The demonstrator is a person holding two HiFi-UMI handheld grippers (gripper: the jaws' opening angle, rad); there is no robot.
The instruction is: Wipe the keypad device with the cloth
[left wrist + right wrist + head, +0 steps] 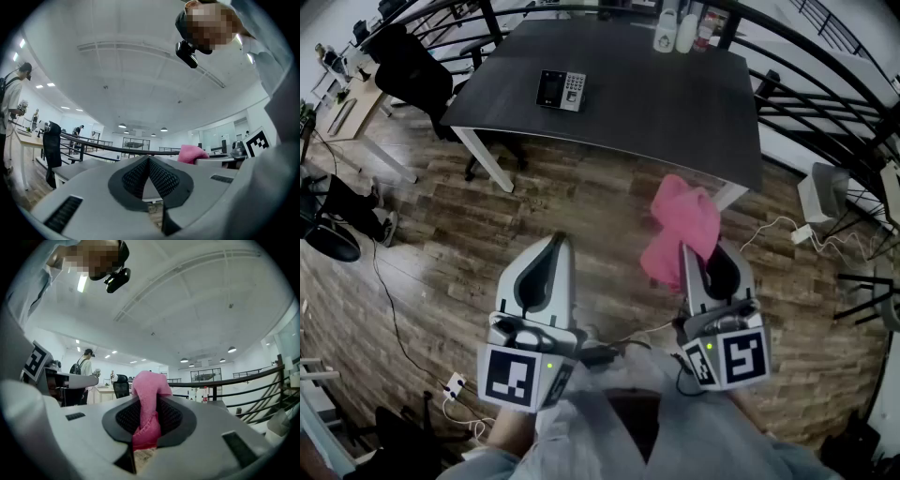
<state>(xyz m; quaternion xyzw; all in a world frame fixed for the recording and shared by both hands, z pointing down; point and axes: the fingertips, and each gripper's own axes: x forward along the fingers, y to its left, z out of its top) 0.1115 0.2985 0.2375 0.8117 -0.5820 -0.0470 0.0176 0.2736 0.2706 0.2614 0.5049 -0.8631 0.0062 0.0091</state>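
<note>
- Cloth [682, 230] clamped in right tool [692, 258]; left tool [558, 242] closed, empty.
- Approach step: the next move likely carries the cloth to the keypad device [561, 90] on the far bench [675, 112].

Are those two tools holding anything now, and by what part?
The right tool pinches the pink cloth by a bunched fold; the left tool holds nothing.

Tabletop [675, 122] open all round keypad device [561, 90]; bottles [680, 33] only at far edge, chair [412, 66] off L corner.

No readable text or numbers, keypad device [561, 90] keys too small to make out
</note>
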